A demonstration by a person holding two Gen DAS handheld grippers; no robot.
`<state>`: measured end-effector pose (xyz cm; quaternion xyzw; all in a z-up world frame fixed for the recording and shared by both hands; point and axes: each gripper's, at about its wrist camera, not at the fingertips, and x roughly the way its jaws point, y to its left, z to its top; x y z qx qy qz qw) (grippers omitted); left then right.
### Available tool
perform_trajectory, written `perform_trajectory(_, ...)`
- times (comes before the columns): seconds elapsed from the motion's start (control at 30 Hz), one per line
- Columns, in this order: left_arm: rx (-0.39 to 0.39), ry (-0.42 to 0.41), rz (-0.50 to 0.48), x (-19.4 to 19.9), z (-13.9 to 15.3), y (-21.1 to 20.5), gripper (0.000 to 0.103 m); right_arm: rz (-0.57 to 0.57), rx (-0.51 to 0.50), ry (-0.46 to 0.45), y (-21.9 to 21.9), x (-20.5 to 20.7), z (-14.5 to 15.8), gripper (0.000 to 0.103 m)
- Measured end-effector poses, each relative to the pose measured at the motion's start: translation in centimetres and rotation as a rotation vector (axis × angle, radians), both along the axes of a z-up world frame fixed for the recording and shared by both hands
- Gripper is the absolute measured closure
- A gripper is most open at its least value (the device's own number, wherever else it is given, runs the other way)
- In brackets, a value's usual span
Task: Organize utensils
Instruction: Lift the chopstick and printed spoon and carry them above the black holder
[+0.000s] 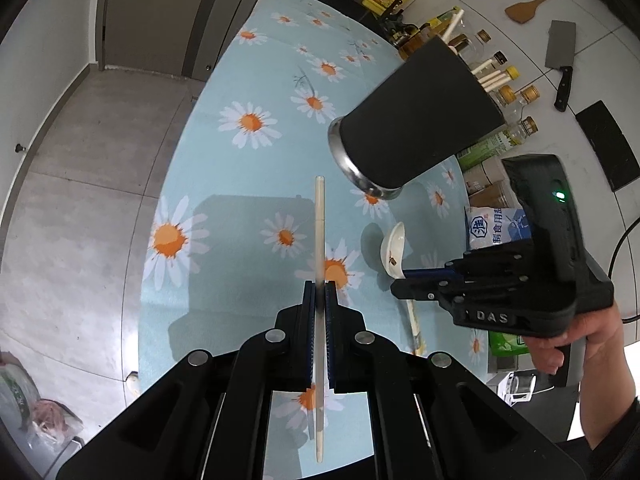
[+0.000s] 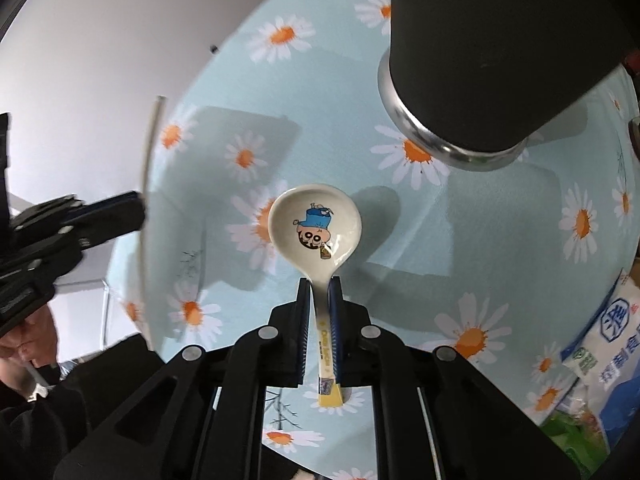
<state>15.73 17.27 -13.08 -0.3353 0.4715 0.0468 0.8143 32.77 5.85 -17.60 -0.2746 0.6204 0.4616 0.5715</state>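
Left gripper (image 1: 319, 285) closed on a single chopstick (image 1: 319, 232), jaws pinched flat against it around mid-length, tip pointing forward above the desk (image 1: 224, 168), tail sticking back between the gripper arms. Chopstick thin, stiff, light, smooth; likely to pivot or slide in the pads if knocked, so mid-shaft hold looks about right, though a grip nearer the tail would leave more length free for dropping in. Right gripper (image 2: 319, 286) closed on the spoon (image 2: 316, 226) at the neck of the handle just behind the bowl, bowl forward and face up with cartoon print showing, yellow handle end poking out behind the jaws. Spoon looks ceramic or melamine: rigid, glossy, slippery, heavier at the bowl end, chip risk if dropped or struck on a rim. Both items held above the daisy-print desk, not resting on it. Black holder (image 1: 420, 116) with metal base ring stands ahead, near both tips, already carrying several pale chopsticks (image 1: 490, 76) at its mouth; probable drop target. Opening not visible from the right wrist view, only wall and base. Obstacles: holder wall and rim, sticks already inside crowding the mouth, and the two grippers close together, so collision risk if both go in at once. Bottles (image 1: 516, 100), salt bag (image 1: 494, 226), cleaver (image 1: 560, 52) and wooden spatula (image 1: 536, 0) sit behind the holder, clear of the path.
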Motion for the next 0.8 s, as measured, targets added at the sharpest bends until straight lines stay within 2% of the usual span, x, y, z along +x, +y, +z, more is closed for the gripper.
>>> perform_trajectory(0.23,0.063,-0.037,-0.002,1.7,2.3,-1.7,0.099,-0.001,0.205,0.027,-3.2,1.0,2.5,0.093)
perform_trajectory(0.53,0.147,-0.121,0.038,3.5,5.7,-3.4,0.099,-0.01,0.427,0.003,-7.3,2.0,6.9,0.093)
perform_trajectory(0.8,0.209,-0.151,0.092,4.0,8.1,-4.4,0.099,-0.024,0.539,0.048,-8.2,3.3,8.1,0.093)
